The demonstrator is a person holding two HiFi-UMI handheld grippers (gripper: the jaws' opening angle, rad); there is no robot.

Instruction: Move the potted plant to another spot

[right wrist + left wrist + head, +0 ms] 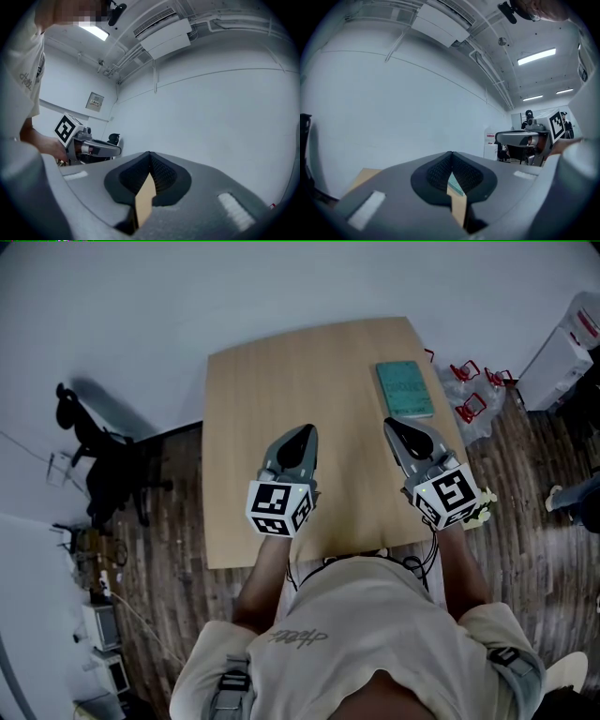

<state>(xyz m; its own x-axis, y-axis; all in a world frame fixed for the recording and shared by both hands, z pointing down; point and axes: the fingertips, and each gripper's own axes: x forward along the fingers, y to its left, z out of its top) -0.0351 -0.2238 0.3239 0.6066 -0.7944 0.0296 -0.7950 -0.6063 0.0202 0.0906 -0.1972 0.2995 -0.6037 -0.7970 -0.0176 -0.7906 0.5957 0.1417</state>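
**Q:** Where is the potted plant placed, and how are the grippers held?

**A:** The potted plant (482, 507) is taken to be the cluster of pale blossoms and leaves glimpsed off the right edge of the desk (281, 381), just beside the marker cube of the right gripper (392, 426). Its pot is hidden, and what it stands on cannot be told. The left gripper (305, 432) and the right one are held level above the desk, well apart. The fingers (436, 173) of each are shown pressed together, with nothing caught between them.

**Q:** How is the plant expected to handle?

**A:** It is judged small and light, yet top-heavy and fragile. Blossoms and stems would be crushed by a pinch, and soil could be spilled by a tilt. The pot's wall or rim is thought the right place to be gripped, ideally from two sides, with the pot kept upright. A smooth pot may prove slippery.

**Q:** Can any writing be read?

**A:** Lettering is seen on the green book (405, 388) lying on the desk's far right part, and a script print on the person's shirt (375, 615), but neither can be made out. A red-and-white label on a white cabinet (490, 147) is too small to be read.
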